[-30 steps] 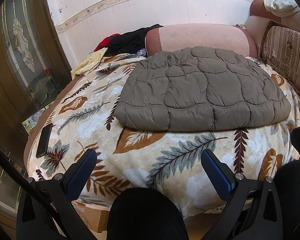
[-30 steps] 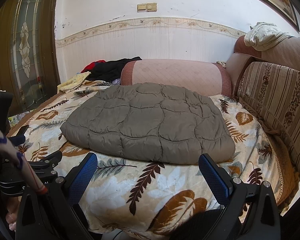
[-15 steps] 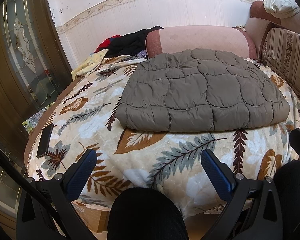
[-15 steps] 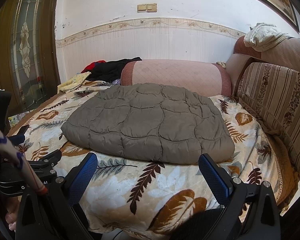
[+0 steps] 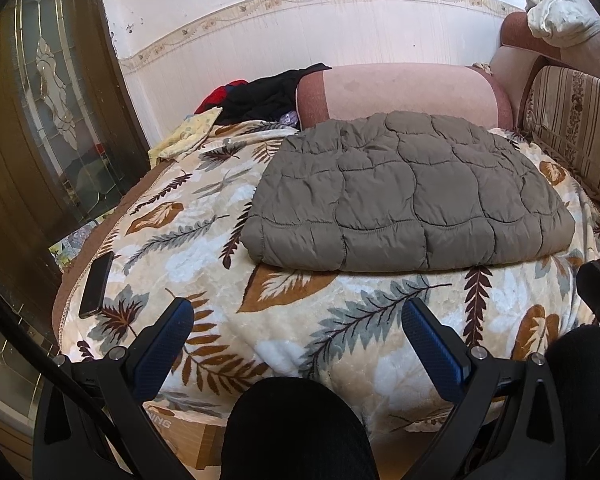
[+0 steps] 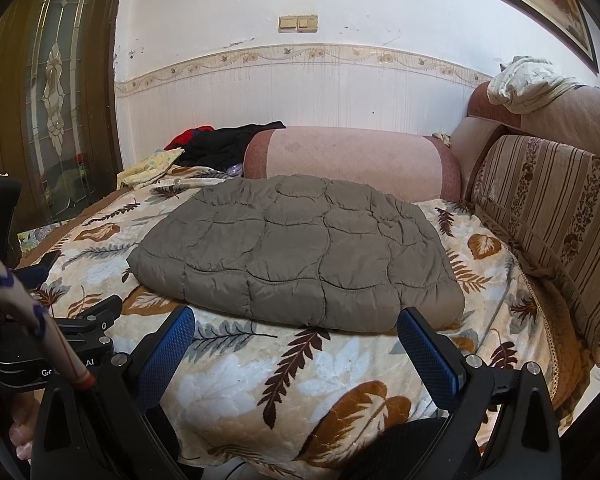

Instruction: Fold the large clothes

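Lying folded: one jacket (image 5: pixel 412 196), two gaping tools.

You have bare blanket (image 5: pixel 308 320) between you and the folded quilted jacket (image 5: pixel 408 196), and more on its left up to the phone (image 5: pixel 96 284). The bolster (image 6: pixel 352 160) touches its far edge, and the striped cushion (image 6: pixel 548 208) walls the right.
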A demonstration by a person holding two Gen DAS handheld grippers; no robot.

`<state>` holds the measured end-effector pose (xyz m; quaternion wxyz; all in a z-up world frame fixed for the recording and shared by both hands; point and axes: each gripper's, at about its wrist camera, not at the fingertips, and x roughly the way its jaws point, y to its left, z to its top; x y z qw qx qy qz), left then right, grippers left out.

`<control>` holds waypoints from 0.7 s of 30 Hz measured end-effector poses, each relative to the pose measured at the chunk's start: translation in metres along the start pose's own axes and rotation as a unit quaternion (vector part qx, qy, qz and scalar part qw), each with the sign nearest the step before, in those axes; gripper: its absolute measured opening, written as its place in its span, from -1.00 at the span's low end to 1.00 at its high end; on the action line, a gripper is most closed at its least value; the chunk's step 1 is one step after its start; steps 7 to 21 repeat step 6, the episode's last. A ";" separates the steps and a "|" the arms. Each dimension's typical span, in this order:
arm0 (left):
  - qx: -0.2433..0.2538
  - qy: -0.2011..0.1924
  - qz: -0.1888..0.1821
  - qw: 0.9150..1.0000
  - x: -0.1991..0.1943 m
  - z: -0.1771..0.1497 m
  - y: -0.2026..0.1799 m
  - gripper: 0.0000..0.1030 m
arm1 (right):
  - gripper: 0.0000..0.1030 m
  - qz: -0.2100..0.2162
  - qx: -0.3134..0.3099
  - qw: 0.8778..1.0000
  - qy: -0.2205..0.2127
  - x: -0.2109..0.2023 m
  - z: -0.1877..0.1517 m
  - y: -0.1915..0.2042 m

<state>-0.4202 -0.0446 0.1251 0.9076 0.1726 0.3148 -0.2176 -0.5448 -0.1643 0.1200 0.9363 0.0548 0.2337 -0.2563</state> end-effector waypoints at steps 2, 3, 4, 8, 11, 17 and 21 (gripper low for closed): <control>-0.003 -0.008 0.002 1.000 -0.005 -0.002 0.001 1.00 | 1.00 0.006 -0.001 1.000 -0.004 -0.005 0.001 0.001; -0.002 -0.012 0.004 1.000 -0.007 0.000 0.002 1.00 | 0.99 0.006 -0.002 1.000 -0.006 -0.006 0.002 0.002; -0.001 -0.015 0.006 1.000 -0.010 -0.002 0.000 1.00 | 0.99 0.005 -0.003 1.000 -0.009 -0.008 0.002 0.003; -0.003 -0.020 0.003 1.000 -0.013 -0.001 0.003 1.00 | 0.99 0.001 -0.003 1.000 -0.014 -0.013 0.004 0.005; -0.003 -0.020 0.003 1.000 -0.013 -0.001 0.003 1.00 | 0.99 0.001 -0.003 1.000 -0.014 -0.013 0.004 0.005; -0.003 -0.020 0.003 1.000 -0.013 -0.001 0.003 1.00 | 0.99 0.001 -0.003 1.000 -0.014 -0.013 0.004 0.005; -0.003 -0.020 0.003 1.000 -0.013 -0.001 0.003 1.00 | 0.99 0.001 -0.003 1.000 -0.014 -0.013 0.004 0.005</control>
